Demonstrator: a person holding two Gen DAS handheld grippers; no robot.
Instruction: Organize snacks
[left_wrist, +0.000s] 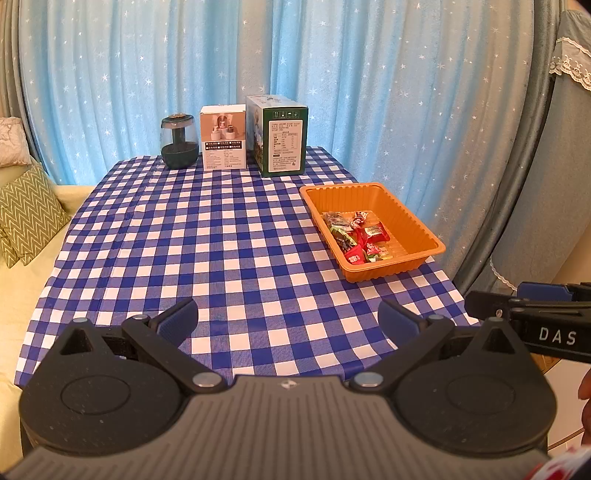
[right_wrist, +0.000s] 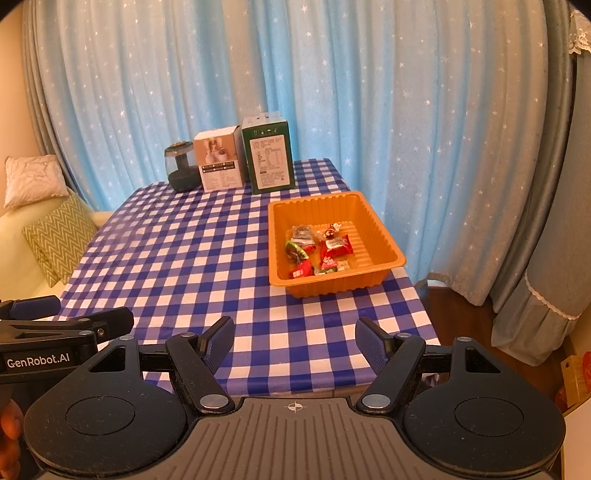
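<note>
Two grippers, both spread wide with nothing between the blue ribbed pads, held over the near edge of the table (left_wrist: 229, 258). Left gripper (left_wrist: 287, 321) sits near-left; the orange tray (left_wrist: 424, 236) is well ahead and to its right, well apart. Right gripper (right_wrist: 294, 341) is near-centre in its own view, tray (right_wrist: 384, 240) ahead and slightly right, also well apart.

Snacks (left_wrist: 356, 236) all lie inside the tray, bunched toward its near-left part: small crinkly foil-type wrappers, mostly red, some green, a couple clear. In the right wrist view the snacks (right_wrist: 317, 251) are spread across the tray floor.

Tray: thin moulded plastic, rectangular, ribbed walls and ribbed floor, flared rim. Tablecloth: blue-white check, smooth, draped over the edges.

Far edge, left to right: dark glass jar (left_wrist: 178, 142), rounded, dark fill; white carton (left_wrist: 223, 137), boxy; green carton (left_wrist: 282, 140), taller, printed label. Blue star-print curtain (left_wrist: 332, 74) behind, soft folds. Chevron cushion (left_wrist: 27, 218) at far left.
</note>
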